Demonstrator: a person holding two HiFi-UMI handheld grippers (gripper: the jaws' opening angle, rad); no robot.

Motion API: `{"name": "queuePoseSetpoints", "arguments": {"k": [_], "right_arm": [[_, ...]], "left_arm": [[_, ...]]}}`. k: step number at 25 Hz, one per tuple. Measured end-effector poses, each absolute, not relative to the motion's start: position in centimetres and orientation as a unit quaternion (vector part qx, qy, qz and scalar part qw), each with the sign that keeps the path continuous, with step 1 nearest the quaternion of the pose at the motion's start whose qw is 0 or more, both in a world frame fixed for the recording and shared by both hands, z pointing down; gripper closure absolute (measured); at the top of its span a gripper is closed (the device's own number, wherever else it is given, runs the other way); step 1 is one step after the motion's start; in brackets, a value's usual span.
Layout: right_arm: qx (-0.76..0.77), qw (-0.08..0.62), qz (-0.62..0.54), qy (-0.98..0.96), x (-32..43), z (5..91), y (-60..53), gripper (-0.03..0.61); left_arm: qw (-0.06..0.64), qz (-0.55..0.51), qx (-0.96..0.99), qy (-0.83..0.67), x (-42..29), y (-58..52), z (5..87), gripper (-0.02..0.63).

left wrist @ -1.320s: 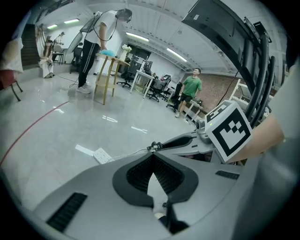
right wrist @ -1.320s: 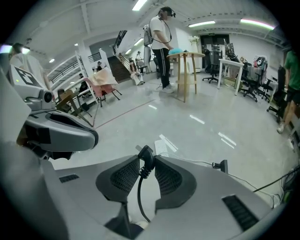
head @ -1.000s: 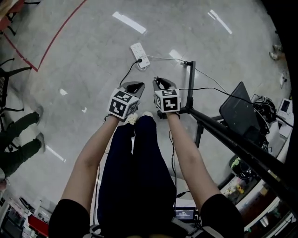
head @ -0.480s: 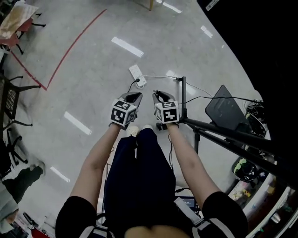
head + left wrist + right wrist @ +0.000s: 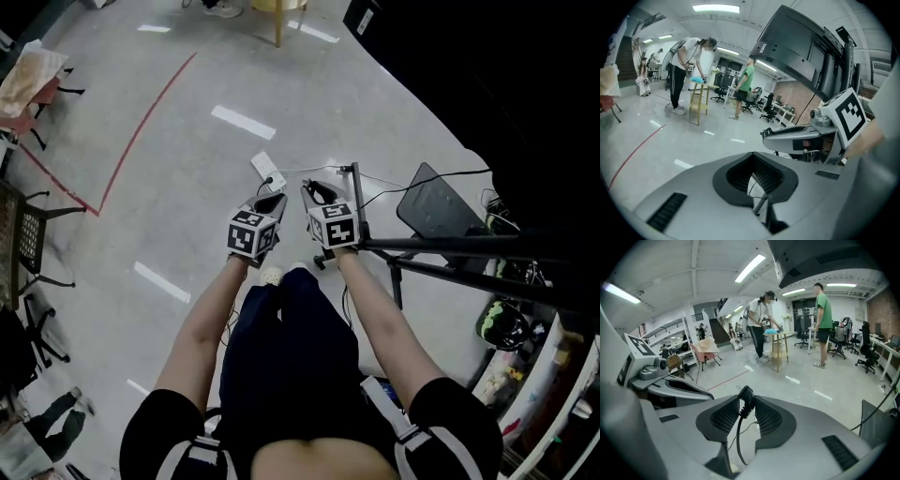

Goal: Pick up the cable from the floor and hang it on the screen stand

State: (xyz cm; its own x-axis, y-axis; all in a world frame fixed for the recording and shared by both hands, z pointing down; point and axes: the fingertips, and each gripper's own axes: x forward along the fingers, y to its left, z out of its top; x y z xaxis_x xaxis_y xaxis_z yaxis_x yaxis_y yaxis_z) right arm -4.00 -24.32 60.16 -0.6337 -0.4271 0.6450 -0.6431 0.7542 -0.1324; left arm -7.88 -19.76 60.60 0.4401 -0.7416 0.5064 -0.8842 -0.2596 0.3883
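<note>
Now one cable (image 5: pixel 738 434), pinched in right gripper (image 5: pixel 744 398) fingers (image 5: pixel 725 416); left gripper (image 5: pixel 752 155) closed.

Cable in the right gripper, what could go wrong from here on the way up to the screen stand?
The right gripper pinches the cable only at its plug end, near the jaw tips, so it may slip out. The cable seems to run down to the power strip on the floor, so lifting could drag it. The hanging slack may snag on the screen stand.
</note>
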Motion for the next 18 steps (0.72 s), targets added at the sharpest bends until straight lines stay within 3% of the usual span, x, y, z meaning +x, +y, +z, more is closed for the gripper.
{"name": "queuePoseSetpoints", "arguments": {"k": [18], "right_arm": [[0.352, 0.227, 0.137, -0.897, -0.5, 47.4, -22.4, 0.46]], "left_arm": [[0.266, 0.092, 0.84, -0.463, -3.6, -18.9, 50.7, 0.611]]}}
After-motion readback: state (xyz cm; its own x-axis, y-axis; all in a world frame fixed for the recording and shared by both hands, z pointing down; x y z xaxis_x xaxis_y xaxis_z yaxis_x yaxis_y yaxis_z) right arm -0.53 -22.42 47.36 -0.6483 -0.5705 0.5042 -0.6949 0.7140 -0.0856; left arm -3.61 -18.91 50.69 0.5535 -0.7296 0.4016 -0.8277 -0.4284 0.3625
